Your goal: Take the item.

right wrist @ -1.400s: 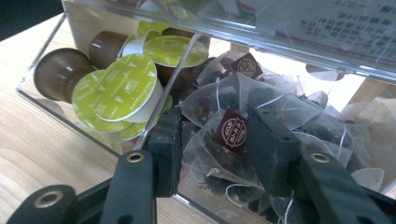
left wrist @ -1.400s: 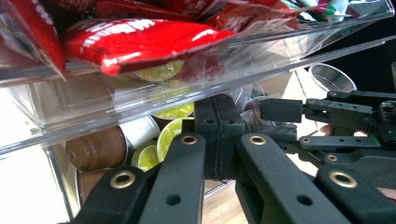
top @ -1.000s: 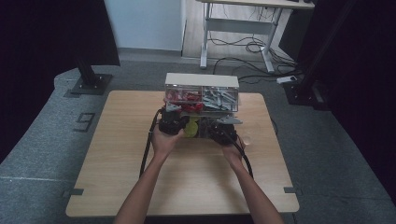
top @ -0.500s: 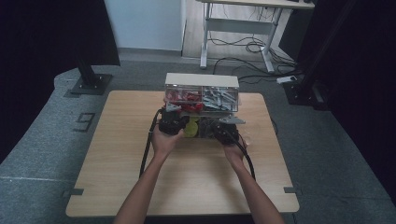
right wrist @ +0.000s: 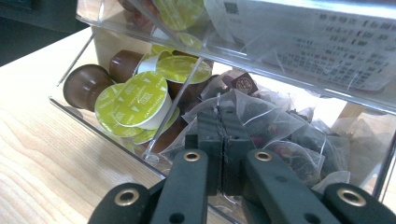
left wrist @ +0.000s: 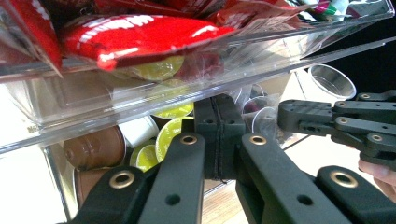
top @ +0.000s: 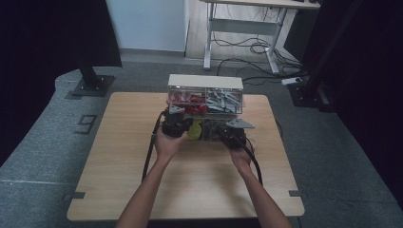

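Clear two-tier plastic organiser box (top: 205,99) with a pale lid sits at the far middle of the light wooden table (top: 119,190), its lower drawer facing the person. In the high view the left gripper (top: 177,124) and the right gripper (top: 234,135) are both held up against the front of that lower tier, a hand behind each and a black cable (top: 148,156) trailing back along the table from the left one.

In the left gripper view the black jaws are pressed flat together with nothing visibly between them, their tips just under the clear upper tray. That tray holds shiny red foil packets (left wrist: 135,39). Below and behind the tips lie lime-green-lidded coffee capsules (left wrist: 170,137) and a brown capsule (left wrist: 95,147). The right gripper shows at the right edge of this view.

In the right gripper view the jaws are likewise closed tight on each other, tips at the front of the lower drawer, up against translucent mesh tea bags (right wrist: 280,135). Green-lidded capsules (right wrist: 140,100) and a brown capsule (right wrist: 84,84) fill the compartment to the left of a clear divider.
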